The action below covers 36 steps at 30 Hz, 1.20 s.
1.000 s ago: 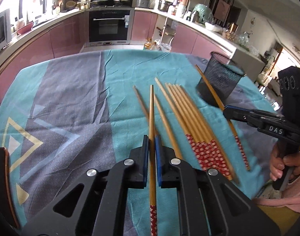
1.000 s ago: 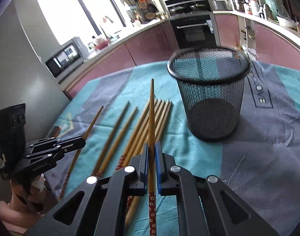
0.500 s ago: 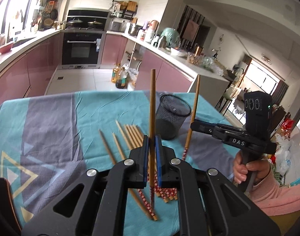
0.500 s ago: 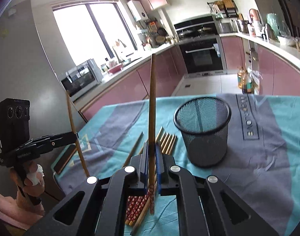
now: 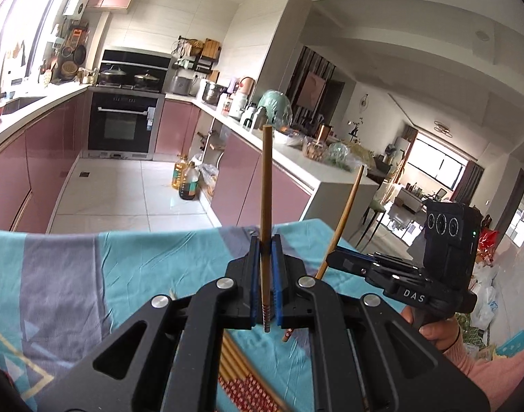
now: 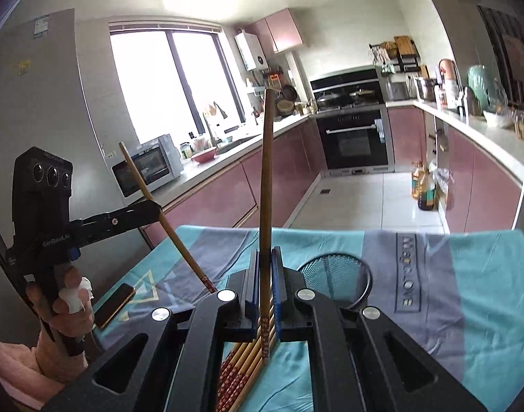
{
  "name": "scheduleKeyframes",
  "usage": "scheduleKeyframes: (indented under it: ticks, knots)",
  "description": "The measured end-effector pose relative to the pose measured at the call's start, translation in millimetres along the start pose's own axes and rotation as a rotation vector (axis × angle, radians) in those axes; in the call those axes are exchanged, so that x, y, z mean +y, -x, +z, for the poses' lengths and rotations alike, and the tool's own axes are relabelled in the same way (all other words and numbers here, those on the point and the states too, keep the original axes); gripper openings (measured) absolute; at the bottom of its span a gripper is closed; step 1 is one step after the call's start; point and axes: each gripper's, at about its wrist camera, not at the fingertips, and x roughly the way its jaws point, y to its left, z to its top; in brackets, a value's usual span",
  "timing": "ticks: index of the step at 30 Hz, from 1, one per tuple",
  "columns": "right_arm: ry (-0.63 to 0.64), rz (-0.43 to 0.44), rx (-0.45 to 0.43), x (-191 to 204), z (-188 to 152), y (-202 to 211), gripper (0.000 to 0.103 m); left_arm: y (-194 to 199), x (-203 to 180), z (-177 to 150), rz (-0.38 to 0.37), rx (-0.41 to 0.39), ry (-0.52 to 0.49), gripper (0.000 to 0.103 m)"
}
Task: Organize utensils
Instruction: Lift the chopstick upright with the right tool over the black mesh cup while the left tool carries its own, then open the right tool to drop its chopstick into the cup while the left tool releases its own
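Observation:
My left gripper (image 5: 265, 240) is shut on a wooden chopstick (image 5: 266, 185) and holds it upright above the table, red patterned end down. My right gripper (image 6: 265, 252) is shut on another chopstick (image 6: 266, 171), also upright. Each gripper shows in the other view: the right one (image 5: 334, 259) with its tilted chopstick (image 5: 346, 213), the left one (image 6: 155, 207) with its chopstick (image 6: 165, 219). Several more chopsticks (image 6: 248, 360) lie on the cloth below. The black mesh cup (image 6: 334, 276) stands just right of my right gripper.
The table wears a teal and grey cloth (image 6: 468, 274). A dark phone (image 6: 114, 304) lies near its left edge. Pink kitchen cabinets (image 5: 38, 158), an oven (image 5: 122, 125) and a counter with clutter (image 5: 323, 151) surround the table.
Both grippers have lifted their chopsticks off the table and tilted them up from flat to upright. The table and mesh cup now sit lower in both views.

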Motion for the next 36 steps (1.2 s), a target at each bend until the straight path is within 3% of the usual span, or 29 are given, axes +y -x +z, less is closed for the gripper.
scheduleKeyframes:
  ticks: [7,13,15,27,36]
  knots:
    - [0.039,-0.040,-0.079,-7.2,29.5,8.9,0.006,-16.7,-21.7,39.4,-0.008,-0.045,-0.036,0.007]
    - [0.033,-0.100,-0.092,-25.4,43.2,-2.5,0.006,-46.3,-27.2,49.8,0.015,-0.009,-0.037,0.007]
    - [0.029,-0.134,-0.066,-33.6,41.4,-14.7,0.006,-62.0,-30.0,46.4,0.023,0.018,-0.035,0.007]
    - [0.022,-0.134,0.169,-44.0,11.1,-70.9,0.006,-139.1,-14.7,-2.3,0.043,0.236,-0.082,0.007]
    - [-0.009,-0.152,0.209,-48.8,7.2,-87.0,0.006,-166.0,-2.0,-3.1,0.064,0.266,-0.065,0.008]
